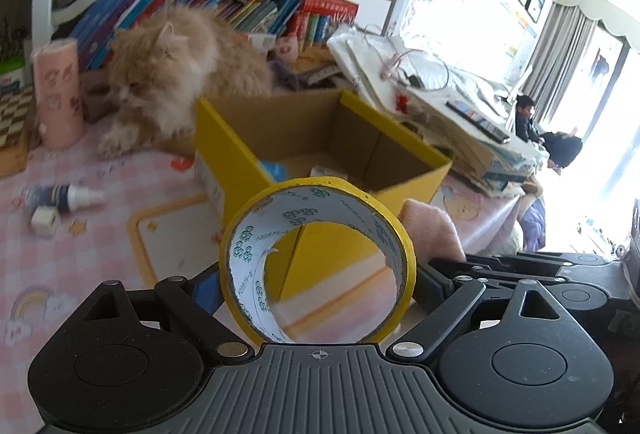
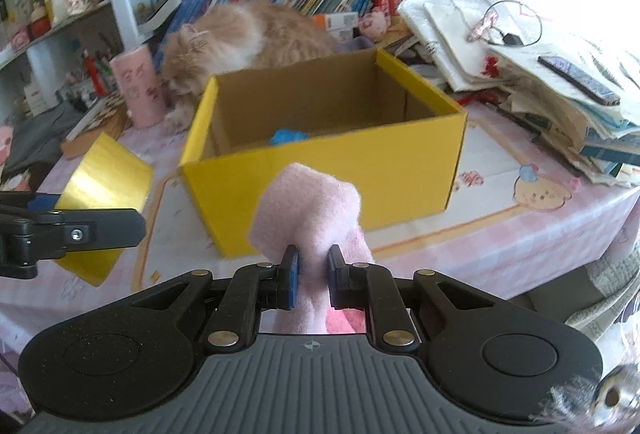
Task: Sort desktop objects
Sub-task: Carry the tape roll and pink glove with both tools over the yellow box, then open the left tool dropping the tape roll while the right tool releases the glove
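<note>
pinching across its stiff, light, slippery rim, the left gripper is holding the yellow tape roll upright between its jaws, while the right gripper is squeezing the soft pink sock, both just short of the yellow box.

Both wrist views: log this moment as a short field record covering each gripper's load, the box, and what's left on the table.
left gripper: shut on yellow tape roll
right gripper: shut on pink cloth
yellow box: open, ahead of both grippers, blue item inside
cat: lying behind the box
still on table: small bottle, white cube
</note>
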The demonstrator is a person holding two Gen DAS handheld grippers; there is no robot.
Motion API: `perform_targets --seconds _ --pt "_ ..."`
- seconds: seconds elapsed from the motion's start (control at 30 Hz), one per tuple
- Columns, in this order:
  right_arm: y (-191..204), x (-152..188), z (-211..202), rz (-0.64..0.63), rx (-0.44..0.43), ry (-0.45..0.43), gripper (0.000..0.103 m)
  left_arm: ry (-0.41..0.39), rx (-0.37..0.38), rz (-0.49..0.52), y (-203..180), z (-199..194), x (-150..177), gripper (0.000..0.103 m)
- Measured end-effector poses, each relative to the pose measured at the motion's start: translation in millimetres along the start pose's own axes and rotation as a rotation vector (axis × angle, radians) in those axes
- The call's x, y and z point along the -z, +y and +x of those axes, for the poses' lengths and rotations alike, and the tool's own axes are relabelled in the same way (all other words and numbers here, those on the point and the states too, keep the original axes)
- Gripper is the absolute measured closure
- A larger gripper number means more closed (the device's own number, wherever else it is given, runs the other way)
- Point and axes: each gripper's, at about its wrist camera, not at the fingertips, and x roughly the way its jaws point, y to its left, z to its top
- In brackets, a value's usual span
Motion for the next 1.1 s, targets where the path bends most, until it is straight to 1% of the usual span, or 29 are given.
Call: perform_targets --seconds 0.23,0.43,0.57,0.7,0.93,1.1 --pt "-30.4 -34.6 8.6 0.008 -0.004 -0.077 0.090 -0.079 -0.023 0.059 -16.5 19.5 -34.0 0.010" --pt "-54.9 -74.2 24.9 -0.049 -0.032 -0.124 0.090 -0.118 -0.060 0.092 -29.4 42.9 -59.1 0.010" --pt "-66.8 -94.0 44.2 -0.093 -0.068 -0.119 0.090 -0.096 -0.090 0.104 -35.2 65.8 -69.4 0.010" --pt "-72.1 -106.0 70.8 -0.141 -0.108 -0.086 0.090 -0.063 -0.109 0.098 -37.1 88.0 -72.6 0.010" --pt "-73.7 -117.1 111.6 -0.232 -0.185 -0.015 0.090 0.001 -0.169 0.110 -35.8 122.3 -77.0 0.010" --pt "-77.3 -118.3 137.6 -0.275 -0.196 0.055 0.090 0.050 -0.201 0.124 -33.3 143.4 -80.5 0.010"
